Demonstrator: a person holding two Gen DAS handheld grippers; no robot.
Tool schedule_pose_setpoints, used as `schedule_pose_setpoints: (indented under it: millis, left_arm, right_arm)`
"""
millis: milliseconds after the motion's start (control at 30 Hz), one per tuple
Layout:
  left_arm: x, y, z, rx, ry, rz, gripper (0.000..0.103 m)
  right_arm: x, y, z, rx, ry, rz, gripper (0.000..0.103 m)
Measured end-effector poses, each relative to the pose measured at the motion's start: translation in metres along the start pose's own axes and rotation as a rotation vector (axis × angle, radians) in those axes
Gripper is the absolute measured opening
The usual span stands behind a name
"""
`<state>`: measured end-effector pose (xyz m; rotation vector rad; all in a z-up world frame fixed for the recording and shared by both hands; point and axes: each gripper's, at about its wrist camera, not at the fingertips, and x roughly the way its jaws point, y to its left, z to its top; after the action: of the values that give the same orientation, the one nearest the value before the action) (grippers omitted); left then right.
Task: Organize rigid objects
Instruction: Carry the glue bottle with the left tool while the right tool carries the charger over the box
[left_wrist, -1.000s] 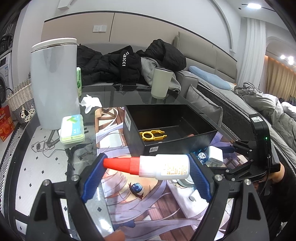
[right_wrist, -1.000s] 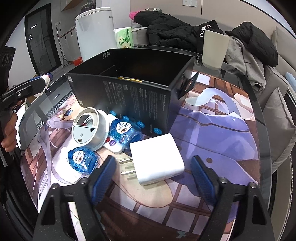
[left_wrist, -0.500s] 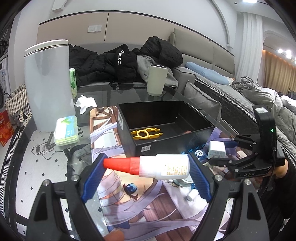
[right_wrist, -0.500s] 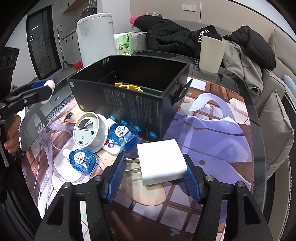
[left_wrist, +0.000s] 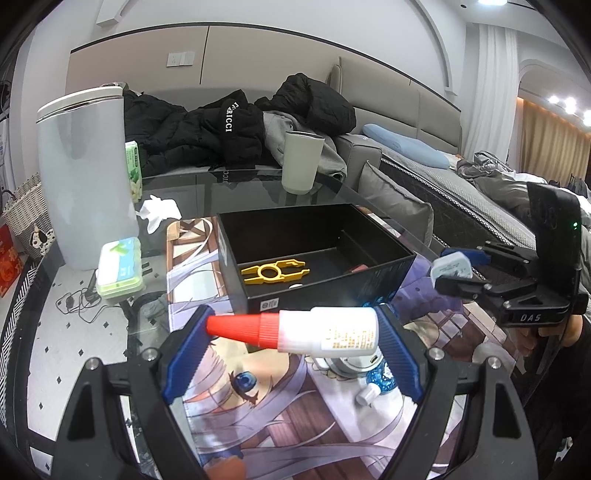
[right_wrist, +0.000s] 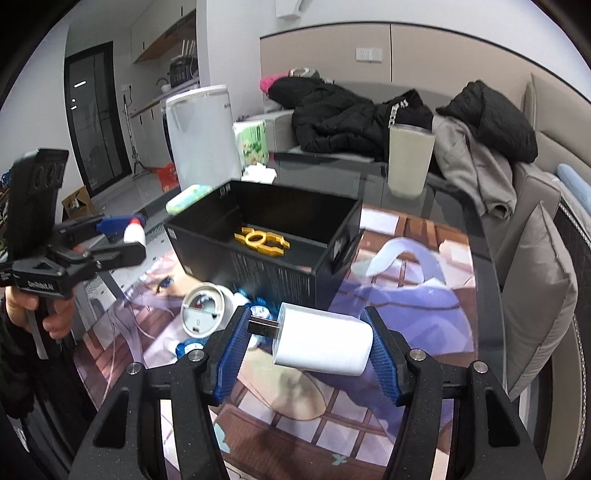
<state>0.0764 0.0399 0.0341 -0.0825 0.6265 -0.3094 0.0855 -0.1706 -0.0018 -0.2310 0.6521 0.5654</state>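
My left gripper is shut on a white glue bottle with a red tip, held crosswise above the mat in front of the black box. My right gripper is shut on a white charger plug, lifted off the mat near the box's front corner. A yellow plastic tool lies inside the box; it also shows in the right wrist view. The right gripper with the charger shows at the right of the left wrist view. The left gripper shows at the left of the right wrist view.
A round white device and small blue-capped bottles lie on the printed mat before the box. A beige cup, white canister, green soap box and tissue stand around on the glass table.
My right gripper closed on the white charger and lifted it off the mat toward the box. My left gripper, still holding the glue bottle, rose a little.
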Motion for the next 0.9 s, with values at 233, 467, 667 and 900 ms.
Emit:
schedule_pose_setpoints:
  millis: [233, 467, 667, 900]
  left_arm:
    - [0.008, -0.006, 0.009, 0.005, 0.004, 0.041, 0.086]
    - [0.016, -0.014, 0.021, 0.016, -0.001, 0.096, 0.086]
    - [0.023, -0.014, 0.037, 0.006, -0.012, 0.12, 0.086]
    - [0.03, -0.01, 0.054, 0.007, -0.029, 0.136, 0.086]
  right_arm:
    - [-0.018, 0.002, 0.015, 0.004, -0.091, 0.021, 0.061]
    - [-0.016, 0.006, 0.025, 0.012, -0.122, 0.031, 0.061]
    - [-0.011, 0.008, 0.04, 0.01, -0.141, 0.046, 0.061]
    - [0.002, 0.009, 0.055, 0.005, -0.141, 0.044, 0.061]
